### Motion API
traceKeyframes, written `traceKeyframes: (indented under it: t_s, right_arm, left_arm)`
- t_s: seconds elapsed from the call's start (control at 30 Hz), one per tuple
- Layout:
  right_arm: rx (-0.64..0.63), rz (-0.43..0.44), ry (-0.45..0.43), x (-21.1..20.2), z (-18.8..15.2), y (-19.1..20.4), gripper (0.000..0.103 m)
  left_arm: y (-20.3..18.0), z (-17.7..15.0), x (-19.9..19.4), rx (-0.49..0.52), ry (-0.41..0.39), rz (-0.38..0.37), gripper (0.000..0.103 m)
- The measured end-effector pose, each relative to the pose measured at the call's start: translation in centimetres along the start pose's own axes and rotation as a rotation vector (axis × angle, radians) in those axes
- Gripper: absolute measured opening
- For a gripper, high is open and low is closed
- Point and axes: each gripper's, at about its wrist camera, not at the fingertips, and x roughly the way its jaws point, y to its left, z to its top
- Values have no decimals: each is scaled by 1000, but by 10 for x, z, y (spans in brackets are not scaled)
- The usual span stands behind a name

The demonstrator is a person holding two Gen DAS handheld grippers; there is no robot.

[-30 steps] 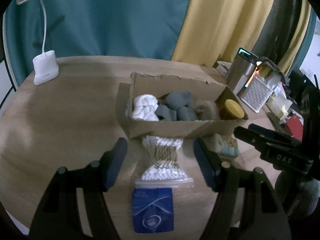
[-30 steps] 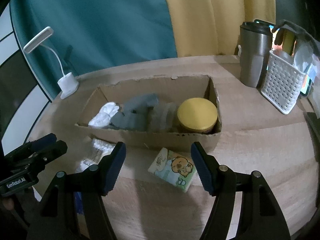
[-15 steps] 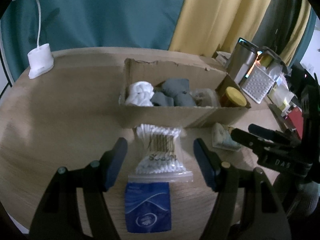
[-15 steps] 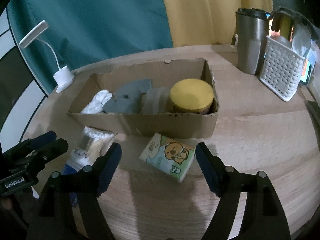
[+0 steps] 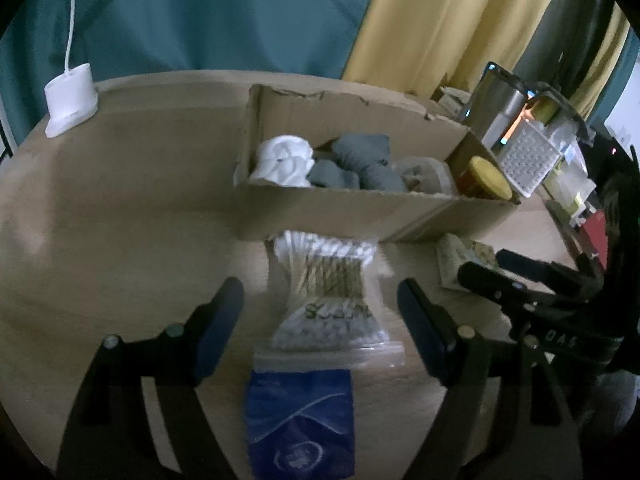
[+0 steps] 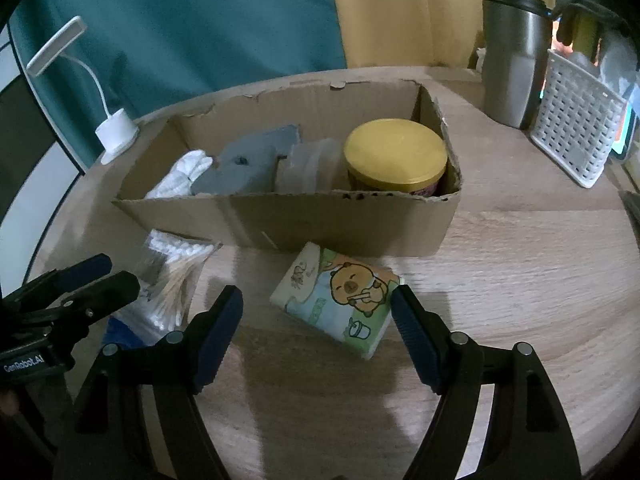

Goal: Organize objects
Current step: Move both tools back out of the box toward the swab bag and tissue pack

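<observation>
A clear bag of cotton swabs (image 5: 326, 292) with a blue label lies on the wooden table in front of a cardboard box (image 5: 344, 216). My left gripper (image 5: 320, 320) hovers over the bag, jaws opening, the bag between them but untouched. A tissue pack with a cartoon bear (image 6: 336, 294) lies before the box (image 6: 332, 220). Around it stands my right gripper (image 6: 316, 318), open, pads clear of the pack. The box holds a white cloth (image 5: 286, 160), grey cloths (image 5: 356, 162), a clear container (image 6: 308, 164) and a yellow-lidded jar (image 6: 396, 156).
A white desk lamp (image 6: 114, 132) stands at the table's back left. A steel tumbler (image 6: 514, 64) and a white perforated basket (image 6: 576, 132) stand at the back right, with clutter beyond. Teal and yellow curtains hang behind the table.
Both grippers have sunk toward the table and their jaws have spread wider. The swab bag and the tissue pack now sit larger between the fingers.
</observation>
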Motion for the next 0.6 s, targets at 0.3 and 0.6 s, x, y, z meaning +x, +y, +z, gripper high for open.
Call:
traceKeyframes:
  t_s: [0.3, 0.6]
  right_arm:
    - [4, -9, 24, 10, 2, -4, 79]
    - [7, -22, 49, 19, 2, -8, 79]
  left_arm:
    - [-4, 1, 14, 30, 22, 17, 80]
    - [-11, 2, 22, 67, 31, 47, 80]
